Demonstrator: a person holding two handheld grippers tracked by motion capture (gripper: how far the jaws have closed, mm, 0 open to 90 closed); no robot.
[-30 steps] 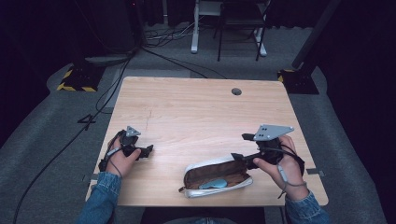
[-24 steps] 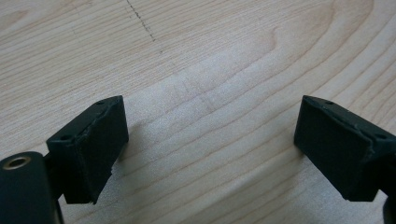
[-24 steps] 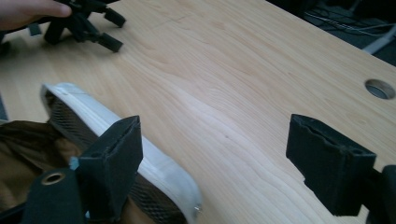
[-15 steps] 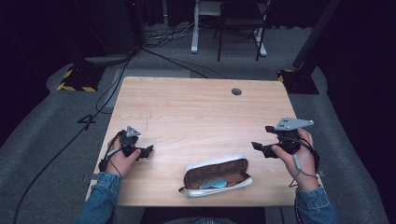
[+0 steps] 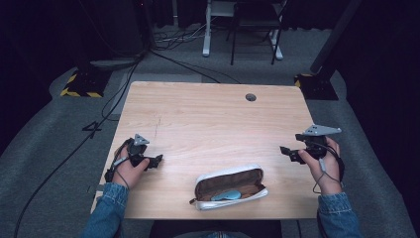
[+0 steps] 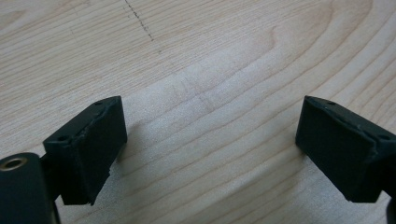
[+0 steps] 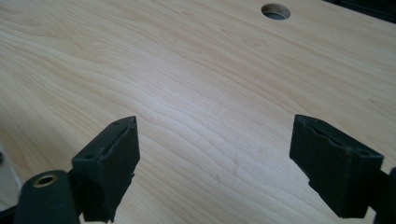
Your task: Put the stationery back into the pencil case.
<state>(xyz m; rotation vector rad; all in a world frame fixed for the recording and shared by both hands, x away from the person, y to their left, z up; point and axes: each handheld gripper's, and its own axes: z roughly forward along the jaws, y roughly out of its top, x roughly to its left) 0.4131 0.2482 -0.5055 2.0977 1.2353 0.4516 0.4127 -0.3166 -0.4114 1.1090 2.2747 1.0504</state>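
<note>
Found the left gripper (image 5: 157, 161) low over the table (image 5: 208, 124) near its left edge, gripped by the left hand (image 5: 130, 168), jaws spread wide and pointing toward the table's middle. Saw bare pale wood between those jaws in the left gripper view (image 6: 210, 149), nothing clamped, with a faint dashed pencil line (image 6: 140, 21) farther up the grain.

Found the right gripper (image 5: 287, 152) by the right edge in the right hand (image 5: 324, 166), grey three-cornered plate on top, jaws having just opened wider and standing well apart. Saw nothing between them in the right gripper view (image 7: 212, 158) but wood, and a round cable hole (image 7: 275, 10) at the far end.

Noted the pencil case (image 5: 230, 186) lying unzipped near the front edge, between the two grippers and apart from both, closer to the left one. Made out a white outer shell, a brown lining and a small pale-blue object (image 5: 225, 196) inside, too small to name. Read no brand or lettering on it.

Spotted, past the table on the grey floor, a dark mark shaped like the figure 4 (image 5: 92, 130) and a yellow-and-black striped base (image 5: 79, 91).
</note>
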